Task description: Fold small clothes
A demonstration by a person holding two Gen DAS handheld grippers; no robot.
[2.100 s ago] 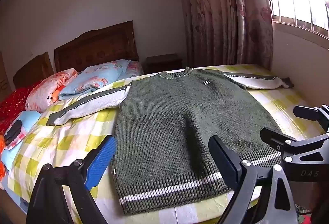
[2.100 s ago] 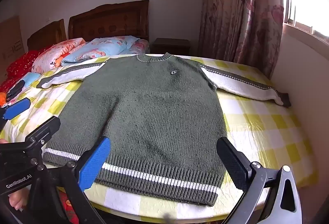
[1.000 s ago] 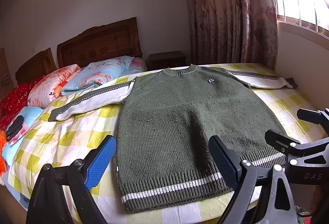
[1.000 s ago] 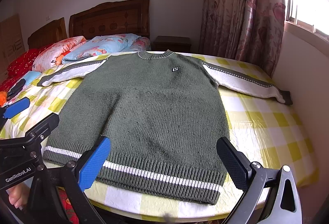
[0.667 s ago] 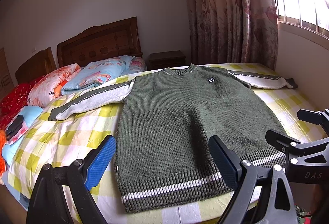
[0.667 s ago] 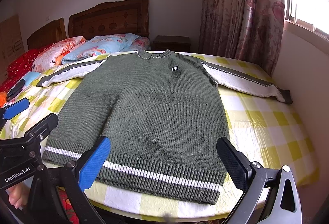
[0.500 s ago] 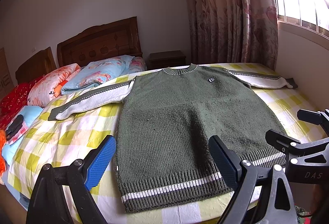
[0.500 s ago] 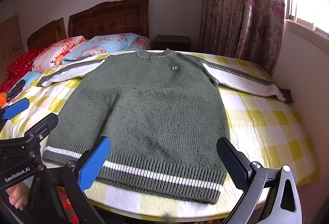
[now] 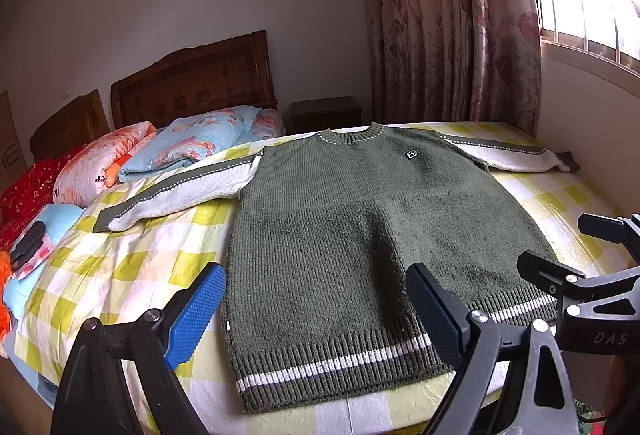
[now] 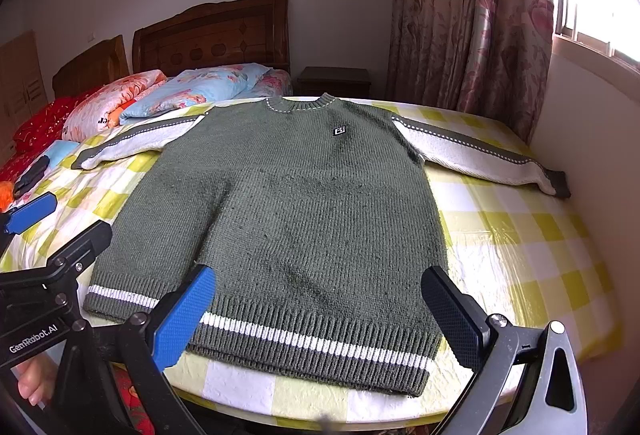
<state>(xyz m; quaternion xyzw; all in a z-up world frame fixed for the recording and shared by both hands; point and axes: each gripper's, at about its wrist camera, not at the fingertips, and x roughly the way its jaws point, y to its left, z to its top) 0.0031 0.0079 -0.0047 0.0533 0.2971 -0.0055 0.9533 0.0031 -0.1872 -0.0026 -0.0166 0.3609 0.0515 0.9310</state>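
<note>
A dark green knit sweater (image 9: pixel 352 231) with white sleeves and a white hem stripe lies flat and face up on the bed, sleeves spread out to both sides; it also shows in the right wrist view (image 10: pixel 296 203). My left gripper (image 9: pixel 316 311) is open and empty, held above the hem at the sweater's near left side. My right gripper (image 10: pixel 320 311) is open and empty above the hem at the near right side. Each gripper shows at the edge of the other's view.
The bed (image 9: pixel 132 267) has a yellow-and-white checked sheet. Floral pillows (image 9: pixel 188 147) and a wooden headboard (image 9: pixel 192 83) are at the far left. A wall (image 10: pixel 592 139) runs along the bed's right side. Curtains (image 9: pixel 448 19) and a nightstand (image 9: pixel 326 113) stand behind.
Both grippers have drifted back slightly from the sweater and then held still. Both stay open and the sweater has not moved.
</note>
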